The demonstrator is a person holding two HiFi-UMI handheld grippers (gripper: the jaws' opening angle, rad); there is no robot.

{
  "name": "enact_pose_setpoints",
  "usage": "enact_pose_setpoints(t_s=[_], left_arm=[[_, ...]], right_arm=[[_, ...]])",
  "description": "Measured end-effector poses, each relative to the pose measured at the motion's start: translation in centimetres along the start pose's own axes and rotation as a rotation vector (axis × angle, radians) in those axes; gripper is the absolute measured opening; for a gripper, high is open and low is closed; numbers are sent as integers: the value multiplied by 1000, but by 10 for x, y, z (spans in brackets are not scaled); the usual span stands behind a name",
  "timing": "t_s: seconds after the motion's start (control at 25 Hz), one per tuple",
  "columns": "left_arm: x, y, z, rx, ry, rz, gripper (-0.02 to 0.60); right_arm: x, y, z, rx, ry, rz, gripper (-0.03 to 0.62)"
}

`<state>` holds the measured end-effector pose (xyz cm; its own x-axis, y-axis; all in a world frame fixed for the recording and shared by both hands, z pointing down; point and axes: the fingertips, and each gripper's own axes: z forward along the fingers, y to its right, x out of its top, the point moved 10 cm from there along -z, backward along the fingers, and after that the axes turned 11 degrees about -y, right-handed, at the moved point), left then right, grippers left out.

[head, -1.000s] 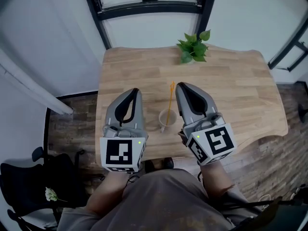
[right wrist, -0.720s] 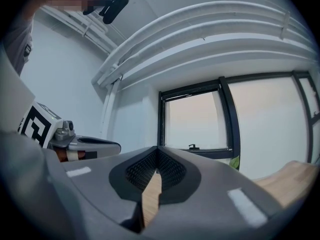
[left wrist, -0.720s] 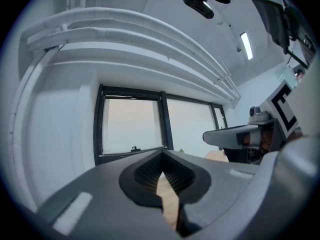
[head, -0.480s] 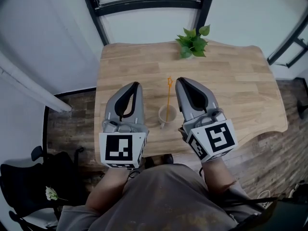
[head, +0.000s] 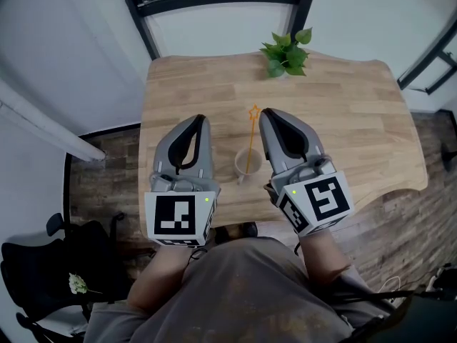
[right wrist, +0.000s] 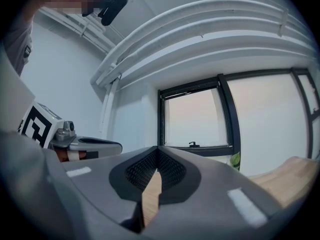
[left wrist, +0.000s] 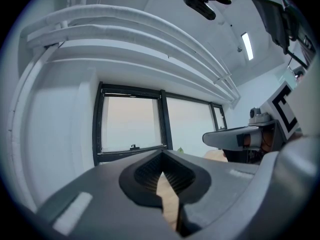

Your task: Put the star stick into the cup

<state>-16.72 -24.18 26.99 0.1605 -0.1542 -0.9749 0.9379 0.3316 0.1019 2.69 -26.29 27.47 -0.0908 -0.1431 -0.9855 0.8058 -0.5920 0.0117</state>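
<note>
The left gripper [head: 199, 119] and the right gripper [head: 265, 113] hover side by side over a wooden table [head: 343, 106], both pointing away from the person, with the marker cubes nearest the body. In the left gripper view its jaws are closed, the ribbed pads meeting at the tip [left wrist: 161, 160] and leaving only a thin wedge lower down through which the table wood shows; nothing is held there. The right gripper view shows the same: jaws together at the tip [right wrist: 157, 159], a narrow sliver of wood visible behind them, and nothing between them. In the gap between the two grippers stands a pale cup [head: 246, 164], just beside the inner flank of the right gripper and a little farther from the left one. The orange star stick [head: 250, 143] stands in that cup with its lower end inside and its shaft rising past the rim, tilted slightly away from the person; the star sits between the two tips, close to the right gripper's tip. Beyond the right gripper's tip, near the far edge of the table, is a small green plant [head: 287, 51]. Ahead of both grippers is a dark-framed window [left wrist: 132, 124]. Each gripper view also catches the other gripper off to its side.
</note>
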Motion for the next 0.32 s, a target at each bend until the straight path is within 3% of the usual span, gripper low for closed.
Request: enact_pose_setpoints(t_s=[0.32], left_arm=[[-2,2,-2,-2,2,0,0]], right_arm=[[-2,-2,0,2,3,-1,23]])
